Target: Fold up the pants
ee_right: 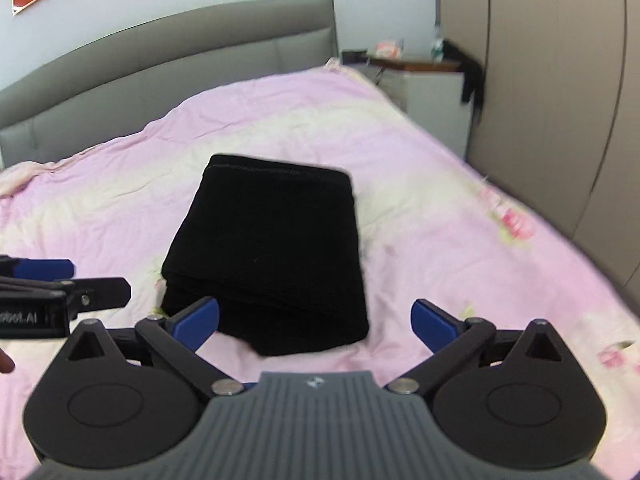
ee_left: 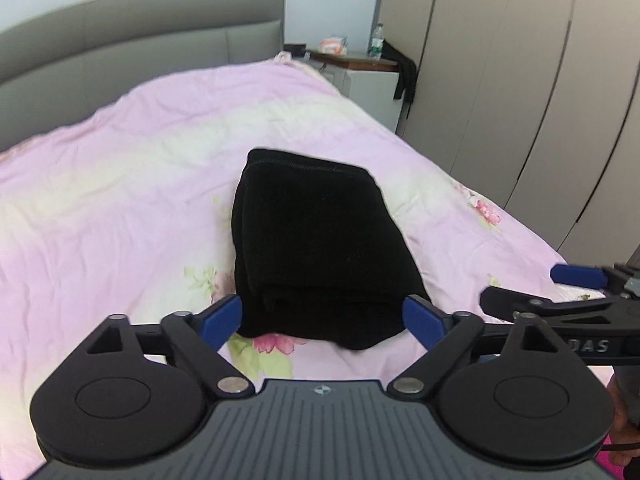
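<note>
Where the left wrist view begins, at its far left, the grey headboard point(ee_left: 140, 36) curves along the top and is cut off by the frame edge. Below it the pink floral quilt point(ee_left: 120, 200) fills most of the picture. At centre lie the pants point(ee_left: 316, 248), black, folded into a thick stack; the fabric is so dark that the separate layers are hard to tell apart, apart from a stitched band along the far edge. The left gripper point(ee_left: 322, 318) sits at lower centre, its blue fingers point(ee_left: 224, 316) spread wide on either side of the stack's near end, clasping nothing; whether the tips brush the cloth cannot be told. Upper right of centre stands a nightstand point(ee_left: 360, 68) with a small bottle and something pink, too small to identify. The wardrobe point(ee_left: 520, 100) fills the right. At the right edge the right gripper point(ee_left: 532, 290) enters side-on, mostly cut off.

In the right wrist view, blurred toward its edges, a picture corner shows at upper left, cropped. The other gripper pokes in at mid left, with a fingertip of a hand just below it. The pants rest at centre on the quilt. The right gripper's own fingers point(ee_right: 436, 324) stand spread apart and empty at lower centre, the left one overlapping the stack's near corner in the picture.
</note>
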`<control>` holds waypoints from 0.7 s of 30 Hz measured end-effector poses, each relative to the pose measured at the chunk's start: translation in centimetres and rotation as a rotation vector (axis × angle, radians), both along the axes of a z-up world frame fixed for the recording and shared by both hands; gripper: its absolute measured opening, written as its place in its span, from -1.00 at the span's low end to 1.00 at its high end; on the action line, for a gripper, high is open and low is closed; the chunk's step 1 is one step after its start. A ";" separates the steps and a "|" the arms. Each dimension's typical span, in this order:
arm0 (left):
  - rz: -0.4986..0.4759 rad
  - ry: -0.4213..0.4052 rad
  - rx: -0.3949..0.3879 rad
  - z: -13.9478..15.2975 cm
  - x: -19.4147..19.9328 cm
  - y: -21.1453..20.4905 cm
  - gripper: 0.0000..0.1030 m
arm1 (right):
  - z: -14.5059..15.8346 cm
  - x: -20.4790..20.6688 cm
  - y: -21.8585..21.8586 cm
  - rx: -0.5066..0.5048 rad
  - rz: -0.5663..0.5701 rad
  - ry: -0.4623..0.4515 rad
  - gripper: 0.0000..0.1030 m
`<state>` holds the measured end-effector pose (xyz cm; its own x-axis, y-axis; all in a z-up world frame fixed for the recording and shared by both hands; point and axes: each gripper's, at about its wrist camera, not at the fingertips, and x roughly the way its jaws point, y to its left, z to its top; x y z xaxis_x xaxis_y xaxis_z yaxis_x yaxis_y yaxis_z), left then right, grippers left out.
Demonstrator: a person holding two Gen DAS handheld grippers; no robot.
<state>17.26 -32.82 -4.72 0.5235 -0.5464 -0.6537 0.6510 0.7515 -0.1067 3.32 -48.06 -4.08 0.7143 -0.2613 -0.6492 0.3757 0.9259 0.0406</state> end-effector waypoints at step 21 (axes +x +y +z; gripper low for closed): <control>0.118 -0.075 0.083 1.8 -4.0 1.1 1.00 | 3.3 -4.7 2.3 0.010 -0.142 0.052 0.90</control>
